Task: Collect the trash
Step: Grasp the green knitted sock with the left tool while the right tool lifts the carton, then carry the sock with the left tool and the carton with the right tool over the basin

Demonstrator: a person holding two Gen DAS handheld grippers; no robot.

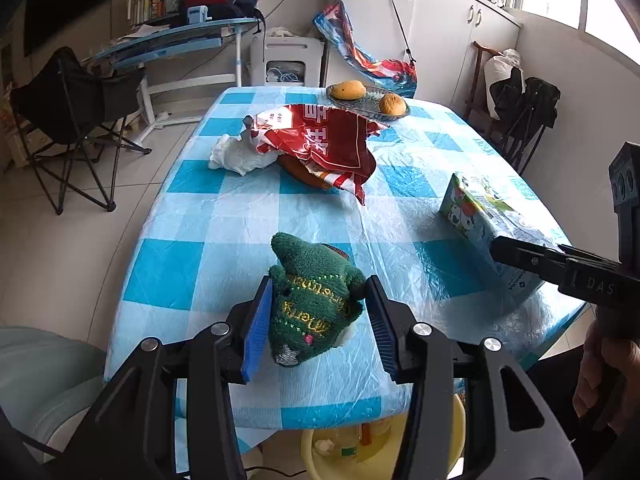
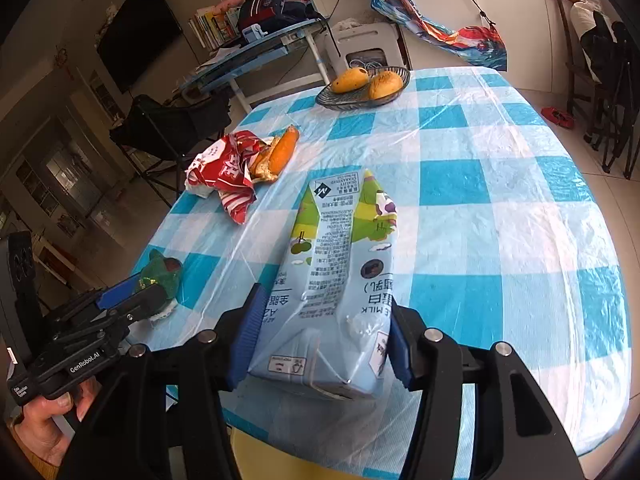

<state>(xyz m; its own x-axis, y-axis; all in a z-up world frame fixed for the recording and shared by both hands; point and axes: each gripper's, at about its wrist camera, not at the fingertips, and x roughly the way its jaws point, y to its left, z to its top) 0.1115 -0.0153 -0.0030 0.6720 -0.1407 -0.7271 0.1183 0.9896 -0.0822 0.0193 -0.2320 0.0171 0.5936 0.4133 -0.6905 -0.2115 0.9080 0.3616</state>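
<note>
Blue-and-white checked plastic covers the tabletop (image 1: 224, 216), which stands in a lived-in room with a folding chair (image 1: 76, 120), a cluttered glass desk (image 1: 172, 36) and white cabinets (image 1: 436, 20) behind it. Near the front edge, the left hand-held gripper (image 1: 318, 322) has its blue pads on either side of a green knitted item (image 1: 316, 300) with gold lettering; the left pad touches the knit and the right pad sits against its bulging side, so the jaws appear closed on it, with something white peeking out beneath. To the right, the right hand-held gripper (image 2: 320, 340) clamps a light blue milk carton (image 2: 340, 280) lying on its side, both pads pressed against its crumpled walls at the end nearest the camera, the carton's gabled top pointing toward the far end of the table. Farther back lies a crumpled red-and-white snack wrapper (image 1: 320, 144) draped partly over an orange-brown bread roll (image 2: 280, 152), with a wad of white tissue (image 1: 236, 154) touching the wrapper's left side. At the far end sits a glass dish (image 1: 360, 110) holding two yellow-orange fruits (image 1: 348, 89). Below the front edge of the table, a yellow basin (image 1: 384, 460) shows, with a few pieces of rubbish inside it. A person's hand (image 2: 48, 420) grips the left tool's handle.
</note>
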